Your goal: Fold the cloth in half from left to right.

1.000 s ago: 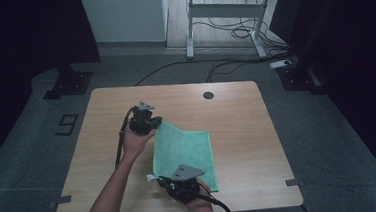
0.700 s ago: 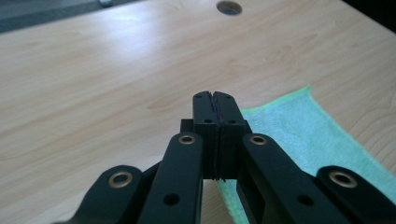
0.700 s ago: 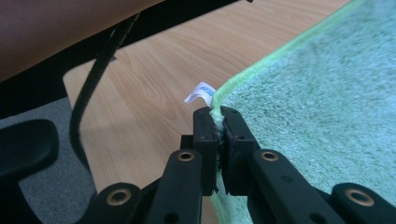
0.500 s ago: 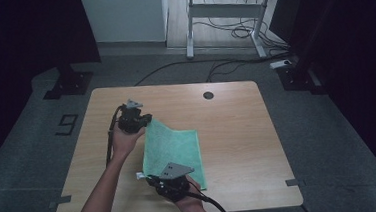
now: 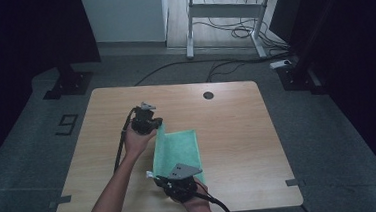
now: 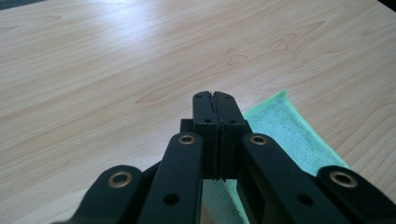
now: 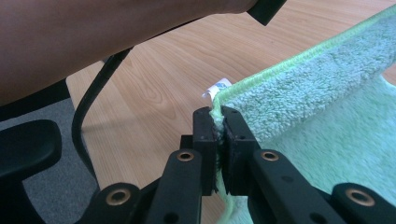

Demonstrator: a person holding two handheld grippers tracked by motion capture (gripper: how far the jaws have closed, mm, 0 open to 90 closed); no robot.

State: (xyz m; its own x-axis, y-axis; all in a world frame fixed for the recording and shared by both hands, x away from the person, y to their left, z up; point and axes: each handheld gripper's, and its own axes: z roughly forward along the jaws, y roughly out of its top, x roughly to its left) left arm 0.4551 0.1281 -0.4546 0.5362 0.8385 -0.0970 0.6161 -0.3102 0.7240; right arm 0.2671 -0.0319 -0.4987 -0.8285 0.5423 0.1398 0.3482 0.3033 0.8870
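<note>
Your right claw (image 7: 217,122) pinches a corner of the green towel (image 5: 178,149) near the surface's (image 5: 237,117) front edge; your left claw (image 6: 215,100) grips the towel's far corner, jaws closed

Each hand-held gripper (image 5: 158,122) was black, brass-ringed screws (image 6: 187,139) dotting its linkage arms, a grey three-cornered plate (image 5: 183,171) on top, black cable (image 7: 86,121) trailing.

cloth's (image 7: 327,88) far end cut off
</note>
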